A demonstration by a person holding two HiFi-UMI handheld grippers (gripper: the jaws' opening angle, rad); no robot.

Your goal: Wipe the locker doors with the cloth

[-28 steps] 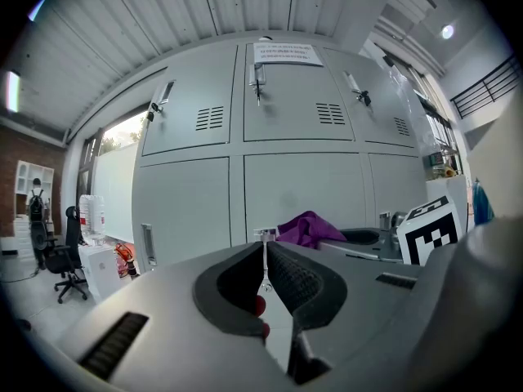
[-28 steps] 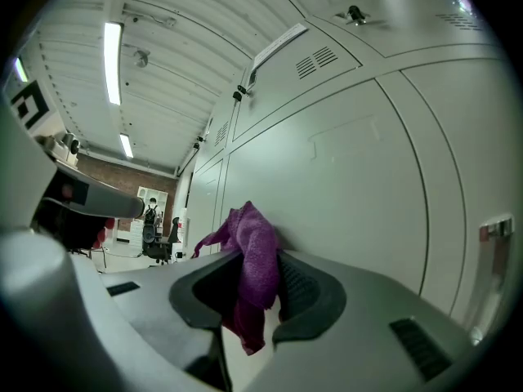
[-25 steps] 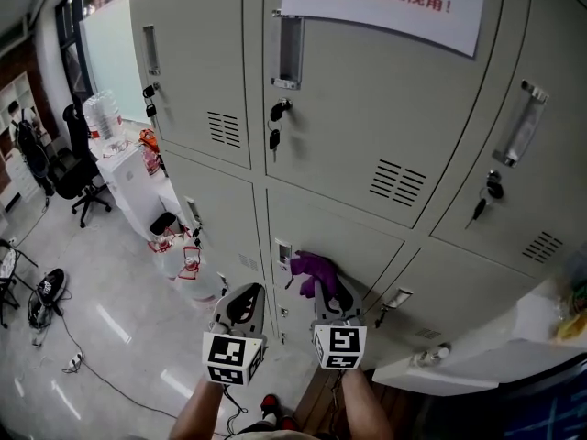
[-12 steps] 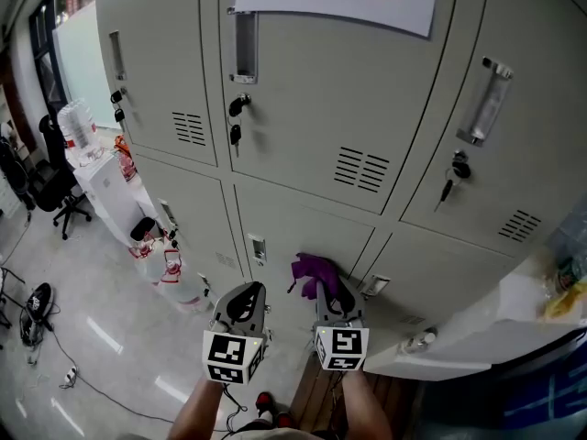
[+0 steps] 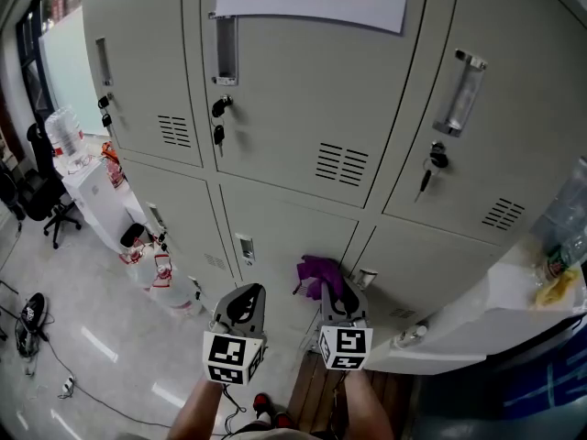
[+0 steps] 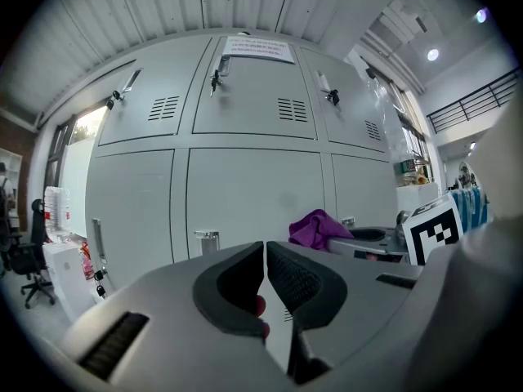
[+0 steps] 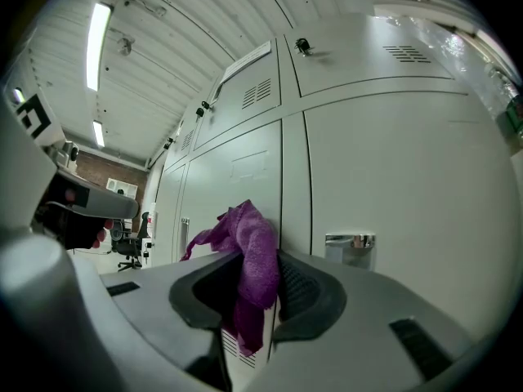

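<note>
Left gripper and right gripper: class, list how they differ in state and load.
The left gripper is shut on nothing; the right gripper is shut on the purple cloth. The right gripper reaches slightly nearer the locker doors than the left gripper. Both carry marker cubes.

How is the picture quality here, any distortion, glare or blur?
Head view: the wide lens bows the locker doors, light even. Left gripper view: fisheye with black corners, a ceiling lamp blown out, the near jaws soft. Right gripper view: same fisheye, a strip light glares upper left, the cloth fairly sharp.
</note>
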